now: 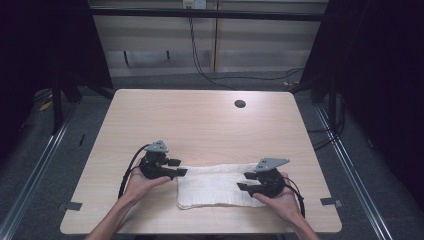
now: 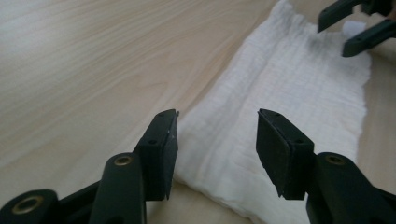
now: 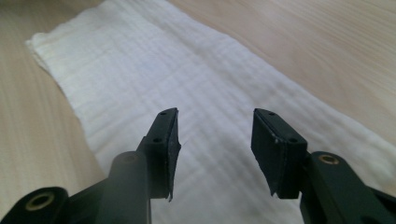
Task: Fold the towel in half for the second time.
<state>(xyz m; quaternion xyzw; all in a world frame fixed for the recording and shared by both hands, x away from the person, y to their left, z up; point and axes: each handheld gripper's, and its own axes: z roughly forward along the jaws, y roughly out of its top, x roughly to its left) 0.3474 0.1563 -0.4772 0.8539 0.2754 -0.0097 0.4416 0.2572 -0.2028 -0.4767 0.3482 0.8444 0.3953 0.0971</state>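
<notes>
A white folded cloth (image 1: 212, 185) lies flat near the table's front edge, a long strip running left to right. My left gripper (image 1: 179, 167) hovers at its left end, jaws open with nothing between them. In the left gripper view the cloth (image 2: 289, 107) stretches away past the open gripper (image 2: 217, 123). My right gripper (image 1: 245, 181) is over the cloth's right end, also open and empty. The right gripper view has the cloth (image 3: 177, 79) lying under the open gripper (image 3: 215, 122). The far gripper (image 2: 348, 28) shows at the cloth's other end.
The light wooden table (image 1: 200, 125) has a round cable hole (image 1: 240, 104) at the back right. Metal rails run along both sides on the floor, and cables hang behind the table. Bare tabletop lies beyond the cloth.
</notes>
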